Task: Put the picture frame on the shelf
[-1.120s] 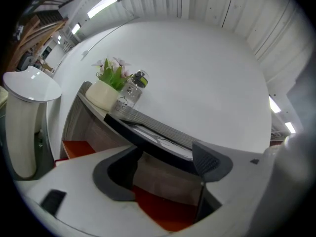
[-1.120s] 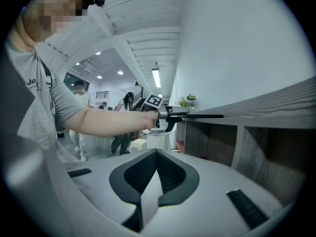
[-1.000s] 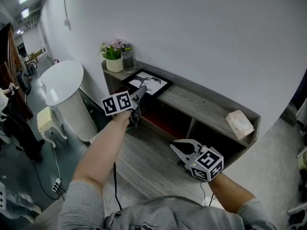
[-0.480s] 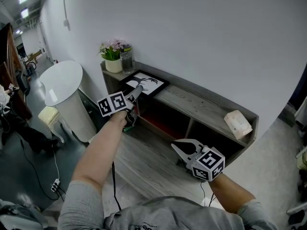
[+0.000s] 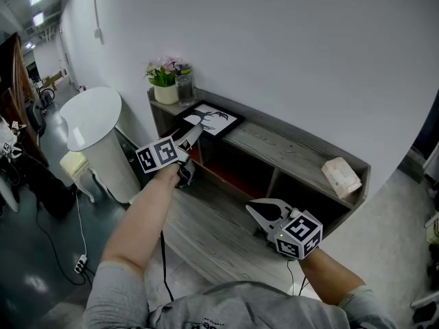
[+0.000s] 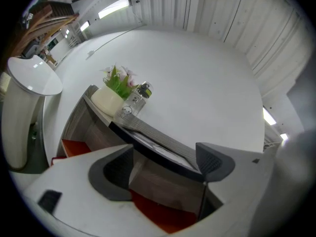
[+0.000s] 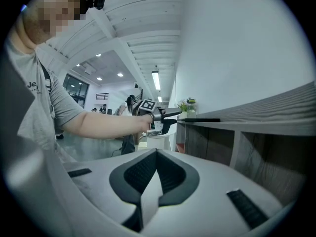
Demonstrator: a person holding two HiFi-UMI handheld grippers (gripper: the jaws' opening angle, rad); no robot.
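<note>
The black picture frame (image 5: pixel 211 118) with a tree print lies flat on the top of the grey wooden shelf (image 5: pixel 288 146), near its left end. My left gripper (image 5: pixel 193 142) hovers just off the frame's near corner, its jaws opening, nothing pressed between them. In the left gripper view the frame's edge (image 6: pixel 153 144) runs beyond the spread fingertips of the left gripper (image 6: pixel 165 157). My right gripper (image 5: pixel 259 211) hangs low in front of the shelf, and its pads meet in the right gripper view (image 7: pixel 157 157), holding nothing.
A potted plant (image 5: pixel 163 84) and a clear bottle (image 5: pixel 184 84) stand at the shelf's left end. A pale packet (image 5: pixel 341 175) lies at its right end. A red item (image 5: pixel 230 173) sits in the left compartment. A white round table (image 5: pixel 89 115) stands to the left.
My left gripper has drawn back down and to the left, away from the frame, which stays flat on the shelf. The right gripper has hardly moved.
</note>
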